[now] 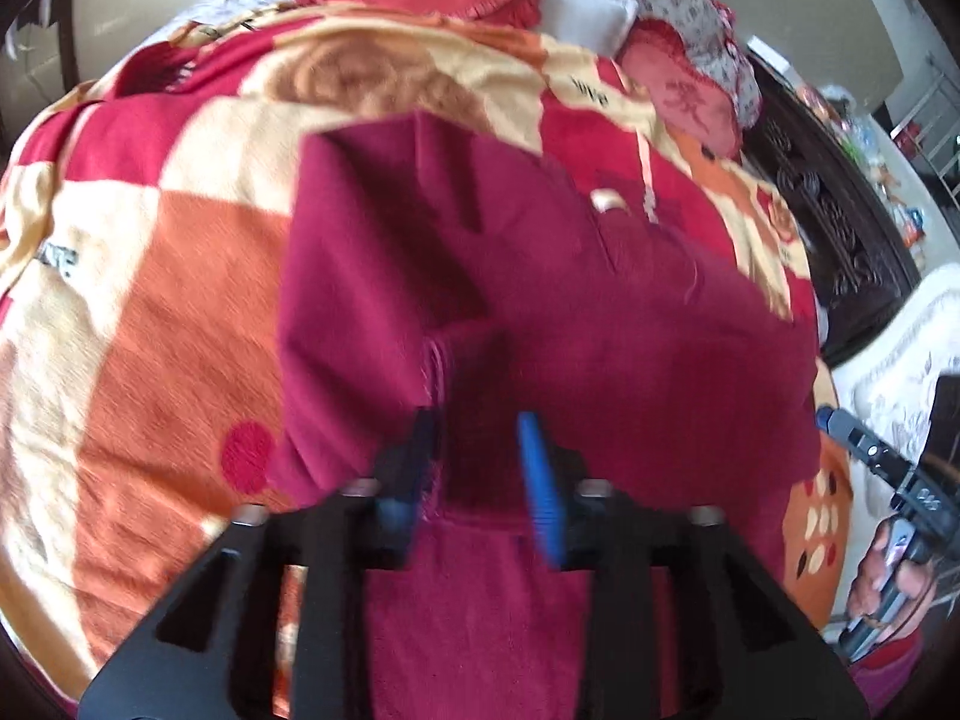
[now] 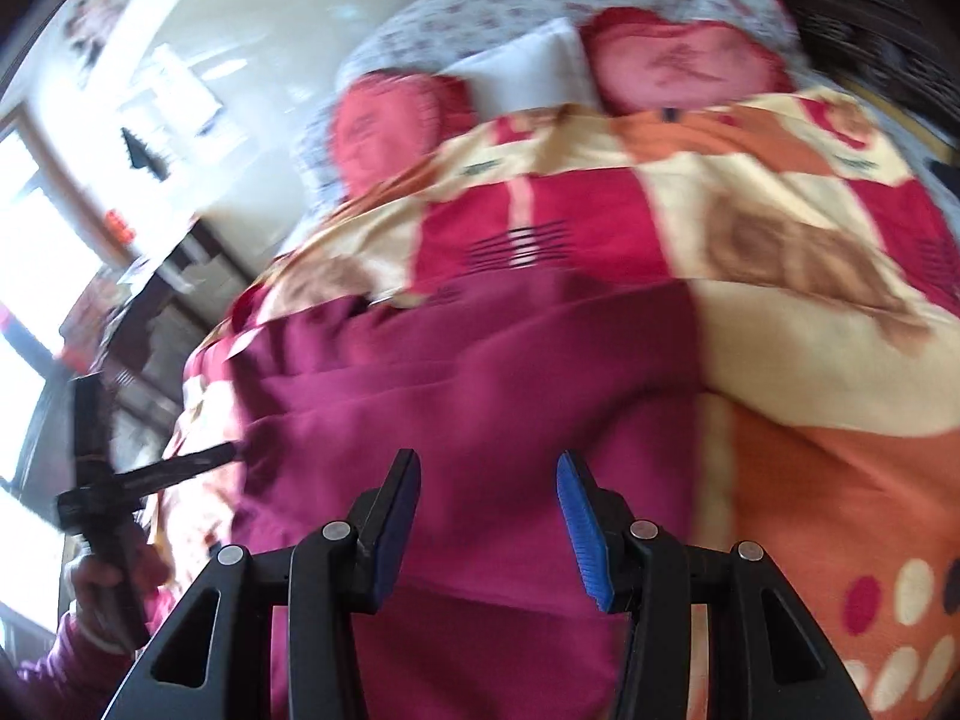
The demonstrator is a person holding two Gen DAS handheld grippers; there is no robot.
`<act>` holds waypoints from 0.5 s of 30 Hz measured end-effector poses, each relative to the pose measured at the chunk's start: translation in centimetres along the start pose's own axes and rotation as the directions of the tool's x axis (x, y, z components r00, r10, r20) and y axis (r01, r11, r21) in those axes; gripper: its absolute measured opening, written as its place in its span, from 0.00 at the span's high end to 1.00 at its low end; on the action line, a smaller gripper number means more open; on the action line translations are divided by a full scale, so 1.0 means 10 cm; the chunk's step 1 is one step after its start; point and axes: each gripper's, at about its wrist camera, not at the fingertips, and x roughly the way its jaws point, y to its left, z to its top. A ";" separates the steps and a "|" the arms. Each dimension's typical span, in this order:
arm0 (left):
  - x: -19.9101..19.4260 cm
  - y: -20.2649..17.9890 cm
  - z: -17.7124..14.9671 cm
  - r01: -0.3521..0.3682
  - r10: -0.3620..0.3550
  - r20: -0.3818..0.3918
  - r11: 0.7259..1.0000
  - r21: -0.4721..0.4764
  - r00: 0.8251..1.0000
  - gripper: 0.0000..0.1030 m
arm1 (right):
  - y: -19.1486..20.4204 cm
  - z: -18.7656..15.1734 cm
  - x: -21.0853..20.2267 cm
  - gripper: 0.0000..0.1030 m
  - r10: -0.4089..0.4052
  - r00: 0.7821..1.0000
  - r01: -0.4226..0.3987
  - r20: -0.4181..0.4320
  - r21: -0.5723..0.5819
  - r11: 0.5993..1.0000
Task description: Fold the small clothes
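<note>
On the checked red, orange and cream blanket (image 1: pixel 150 276), a dark red garment (image 1: pixel 540 312) is lying partly folded, its plush surface creased and a pale drawstring showing near its upper edge. Directly below it, the left gripper (image 1: pixel 480 468) is sitting with fingers spread apart over a raised fold, not pinching it, while the right gripper (image 2: pixel 487 525) is hovering above the near fabric, fingers likewise spread.
</note>
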 end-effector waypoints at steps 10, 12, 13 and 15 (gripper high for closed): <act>0.28 -0.05 -0.11 -0.040 0.041 -0.014 0.998 0.058 0.999 0.87 | 0.59 -0.19 0.37 0.56 0.073 0.992 -0.087 -0.103 -0.137 0.987; 0.16 -0.10 -0.10 -0.035 0.034 0.017 0.996 0.079 0.999 0.89 | 0.55 -0.21 0.34 0.56 0.067 0.993 -0.079 -0.099 -0.131 0.988; 0.11 -0.12 -0.07 -0.031 0.028 0.032 0.996 0.088 0.999 0.89 | 0.53 -0.21 0.33 0.56 0.058 0.994 -0.070 -0.095 -0.129 0.989; -0.08 -0.14 0.03 -0.016 0.008 0.089 0.996 0.093 0.996 0.90 | 0.42 -0.18 0.26 0.56 0.039 0.997 -0.047 -0.072 -0.110 0.993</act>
